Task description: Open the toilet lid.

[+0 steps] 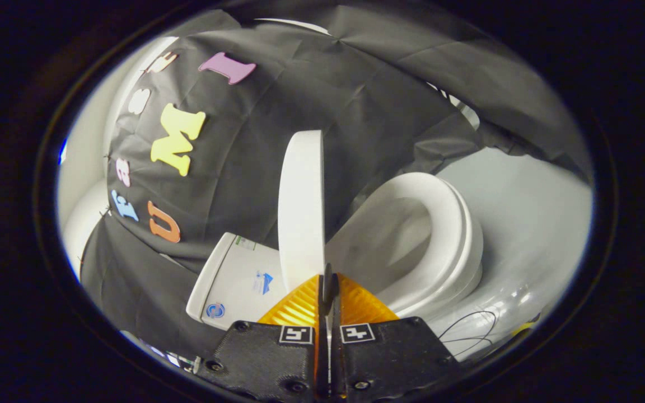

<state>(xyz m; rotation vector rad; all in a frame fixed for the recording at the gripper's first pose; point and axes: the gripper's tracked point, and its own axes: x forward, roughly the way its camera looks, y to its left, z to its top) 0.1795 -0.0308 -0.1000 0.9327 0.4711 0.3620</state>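
A: Start at the tool [328, 282]. What are its fingers doing?

B: The two orange fingers [299, 310] are drawn together with barely a slit between the tips. The near edge of the toilet lid [301, 207] meets the tips right there, but whether both pads actually press on it I cannot tell; the lid's edge looks to sit just ahead of the tips and a shade to the left.

A: And how does the lid stand?

B: Raised on edge. It rises straight away from the fingertips as a narrow white slab, its long axis running up from the tips toward the black cloth wall. So the camera looks nearly along its plane.

A: What lies either side?

B: On the right, the seat ring [440, 235] and the bowl opening, well exposed. On the left, lower, the white tank [238, 282], just beside the lid's base.

A: So the job is mostly done?

B: I'd judge so. What remains, I think, is tipping the lid toward the tank until it rests there, then letting go cleanly.
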